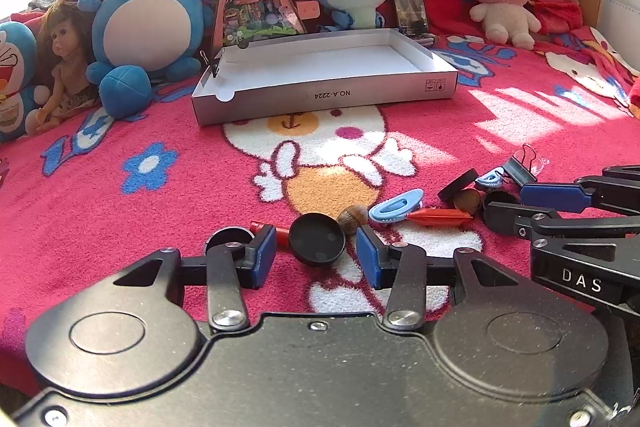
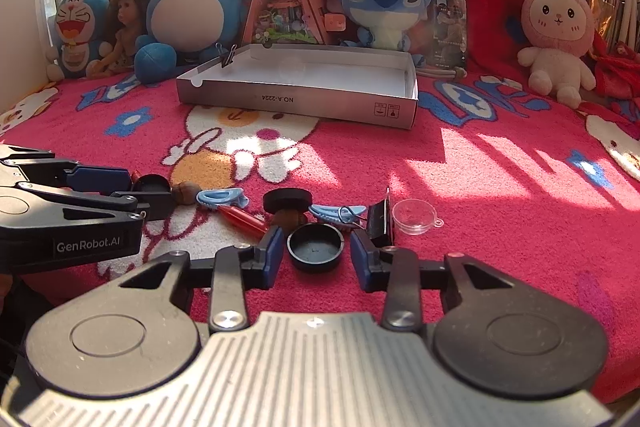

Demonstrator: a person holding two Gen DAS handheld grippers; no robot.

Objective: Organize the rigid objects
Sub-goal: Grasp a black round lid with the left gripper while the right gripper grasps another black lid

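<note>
Plush toys line the back of a bed under a red cartoon blanket (image 1: 120, 219), with an empty white box tray (image 1: 320, 95) at twelve o'clock.

Left wrist view: the left hand-held gripper (image 1: 316, 253) stands open around a black round cap (image 1: 317, 239), fingers not yet touching. The cap looks light, stiff and smooth; pinching across its rim seems safest. An acorn (image 1: 353, 218) lies just beside it at one o'clock.

Right wrist view: the right hand-held gripper (image 2: 314, 255) is likewise open around another black cap (image 2: 315, 246). Only here do a clear plastic lid (image 2: 414, 216) and black binder clip (image 2: 378, 221) show plainly, at one o'clock.
</note>
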